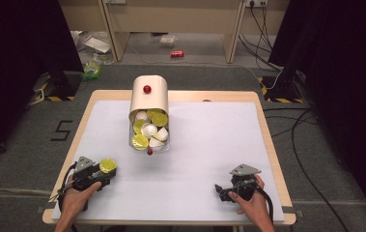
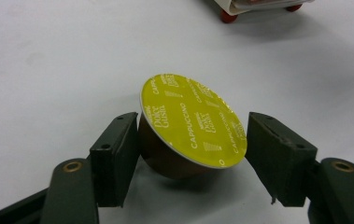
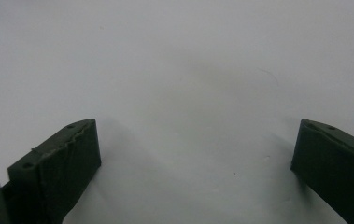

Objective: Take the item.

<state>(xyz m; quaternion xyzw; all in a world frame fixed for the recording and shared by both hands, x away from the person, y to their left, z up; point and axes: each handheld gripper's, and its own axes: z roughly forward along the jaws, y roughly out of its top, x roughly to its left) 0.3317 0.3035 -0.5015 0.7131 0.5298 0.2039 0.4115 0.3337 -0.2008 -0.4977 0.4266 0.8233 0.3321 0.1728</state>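
Yellow foil tops the coffee capsule, which lies tilted on the white desk between the jaws of my left hand-held gripper, lid facing up and away. Jaws spread; one pad touches. Light, rigid, crushable foil: grip the brown cup wall. Right hand-held gripper gapes empty.

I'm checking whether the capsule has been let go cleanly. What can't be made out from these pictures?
- Left gripper view: whether the left pad touches the capsule; its foil rim overhangs that spot.
- High view: capsule lettering too small.
- Left gripper view: dispenser cut off by the top edge.
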